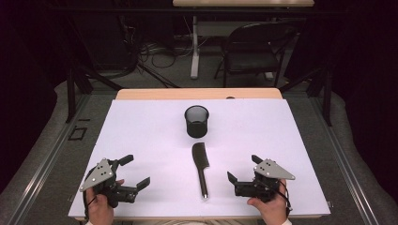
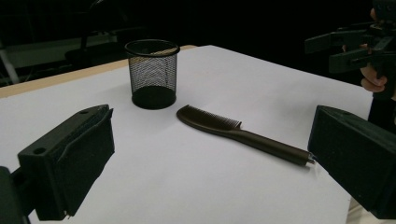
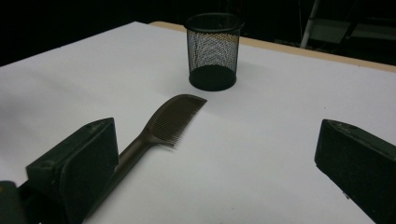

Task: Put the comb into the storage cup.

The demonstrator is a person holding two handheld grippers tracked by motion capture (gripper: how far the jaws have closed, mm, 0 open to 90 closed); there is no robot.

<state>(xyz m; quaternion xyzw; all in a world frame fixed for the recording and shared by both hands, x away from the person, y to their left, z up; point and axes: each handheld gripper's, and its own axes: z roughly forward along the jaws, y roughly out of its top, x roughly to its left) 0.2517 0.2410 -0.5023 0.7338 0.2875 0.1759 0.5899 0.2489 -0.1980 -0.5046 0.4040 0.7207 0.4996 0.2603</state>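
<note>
White sheeting covers the counter [image 1: 141, 140]. At its middle a dark comb [image 1: 201, 166] lies flat, teeth end towards the mesh cup [image 1: 196, 121], handle towards the person for easy grasping. Left gripper [image 1: 133, 171] and right gripper [image 1: 243, 168] flank it, jaws apart, empty.

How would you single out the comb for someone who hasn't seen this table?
Start at the white table top. Near its middle stands a black mesh pen cup; just in front of it lies the comb, flat, dark and long, teeth end toward the cup, handle toward the person.
</note>
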